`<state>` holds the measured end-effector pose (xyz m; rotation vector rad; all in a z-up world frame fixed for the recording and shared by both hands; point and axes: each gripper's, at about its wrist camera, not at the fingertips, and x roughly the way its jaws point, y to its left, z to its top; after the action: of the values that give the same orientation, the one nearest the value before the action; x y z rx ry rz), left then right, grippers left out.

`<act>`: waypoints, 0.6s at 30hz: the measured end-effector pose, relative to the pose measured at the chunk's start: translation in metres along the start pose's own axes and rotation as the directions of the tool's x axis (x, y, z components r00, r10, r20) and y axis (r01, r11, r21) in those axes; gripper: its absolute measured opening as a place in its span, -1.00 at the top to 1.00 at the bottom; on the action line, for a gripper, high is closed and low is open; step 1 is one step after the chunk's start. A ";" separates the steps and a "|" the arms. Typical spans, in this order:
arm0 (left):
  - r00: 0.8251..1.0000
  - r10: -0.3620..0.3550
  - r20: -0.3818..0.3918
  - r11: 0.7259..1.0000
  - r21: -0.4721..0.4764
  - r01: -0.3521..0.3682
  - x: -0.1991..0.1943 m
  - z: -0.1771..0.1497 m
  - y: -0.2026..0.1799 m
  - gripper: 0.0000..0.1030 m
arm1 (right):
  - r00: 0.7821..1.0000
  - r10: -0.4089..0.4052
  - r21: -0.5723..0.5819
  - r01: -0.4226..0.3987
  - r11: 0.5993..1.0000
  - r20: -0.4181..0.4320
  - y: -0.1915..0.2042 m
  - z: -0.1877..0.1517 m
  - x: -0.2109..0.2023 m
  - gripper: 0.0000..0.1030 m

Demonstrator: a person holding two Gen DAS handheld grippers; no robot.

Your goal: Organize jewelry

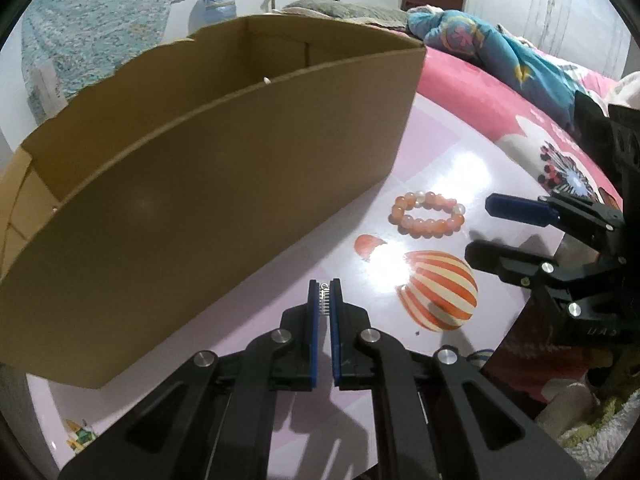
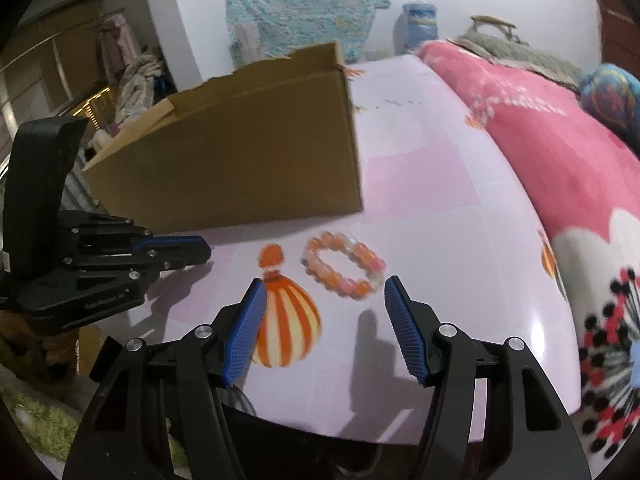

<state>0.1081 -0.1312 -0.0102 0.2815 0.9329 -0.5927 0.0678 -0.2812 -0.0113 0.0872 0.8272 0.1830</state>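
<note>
**Small silver piece clamped in the left gripper; bead bracelet lies free**

A small silver toothed piece of jewelry, too tiny to name more exactly, sits pinched between the blue pads of the left gripper, whose jaws are drawn together on it just above the tabletop. In the left wrist view, the orange-and-pink bead bracelet lies flat on the glossy lilac table at about two o'clock from those fingertips, well apart from them. The right gripper hovers with its jaws apart and nothing between the pads; in its own view the bracelet lies just beyond the fingertips, at about twelve o'clock. An open cardboard box stands on the table at eleven o'clock from the left gripper. An orange-striped balloon print marks the tabletop between gripper and bracelet. A pink blanket lies past the table's far edge.
</note>
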 end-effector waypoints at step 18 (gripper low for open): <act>0.994 -0.027 0.103 0.999 -0.016 0.029 -0.030 -0.011 0.010 0.92 | 0.988 -0.104 -0.164 0.085 0.983 -0.112 0.023 0.031 0.042 0.86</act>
<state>0.0928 -0.1073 0.0076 0.2209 0.8436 -0.6187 0.1154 -0.2502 -0.0171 -0.1140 0.9317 0.1648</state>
